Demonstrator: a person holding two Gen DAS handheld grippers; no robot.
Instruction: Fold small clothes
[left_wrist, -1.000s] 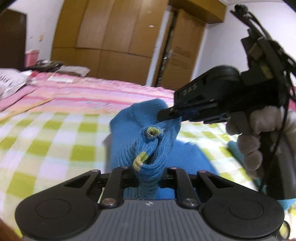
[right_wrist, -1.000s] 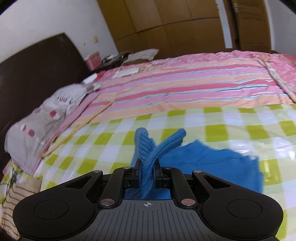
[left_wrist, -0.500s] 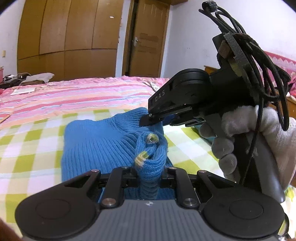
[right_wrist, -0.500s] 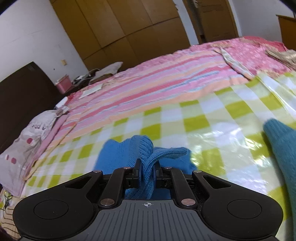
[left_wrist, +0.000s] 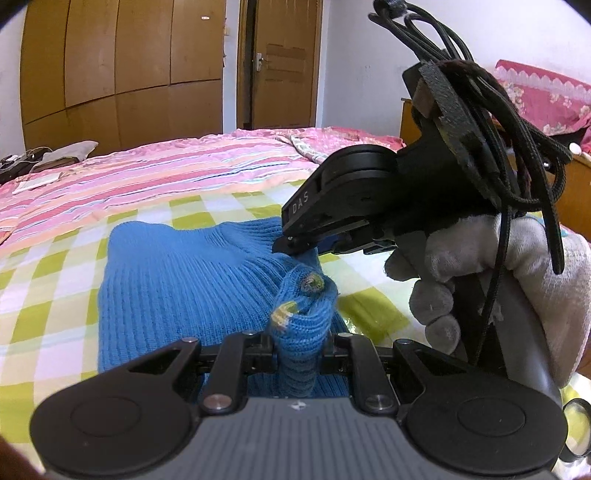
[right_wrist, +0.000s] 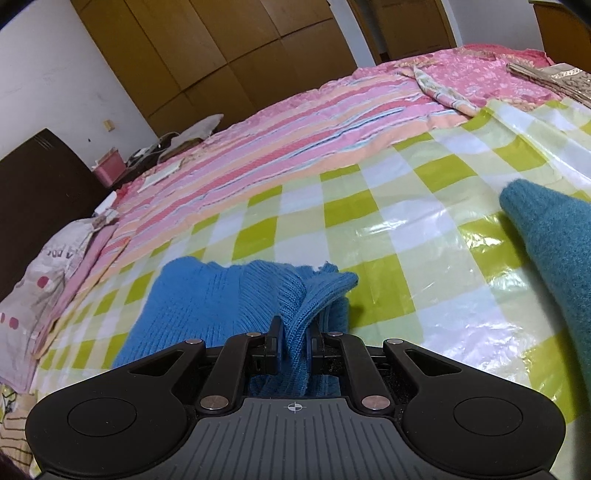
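Note:
A small blue knitted sweater (left_wrist: 177, 280) lies on the green-and-white checked plastic sheet (left_wrist: 44, 302) on the bed. My left gripper (left_wrist: 299, 354) is shut on a bunched blue edge with a yellow-green trim. My right gripper (left_wrist: 291, 245), seen in the left wrist view, pinches the sweater's ribbed edge just beyond. In the right wrist view my right gripper (right_wrist: 293, 345) is shut on a fold of the sweater (right_wrist: 207, 295), which lies folded over to the left.
A teal knitted garment (right_wrist: 554, 236) lies at the right on the checked sheet (right_wrist: 406, 206). A pink striped bedspread (right_wrist: 295, 122) lies beyond, a pillow (right_wrist: 55, 266) at the left. Wooden wardrobes (left_wrist: 122, 66) and a door (left_wrist: 280, 62) stand behind the bed.
Both grippers have carried the held sweater edge across and down, so the sweater now lies folded flatter. The views have swung to the right.

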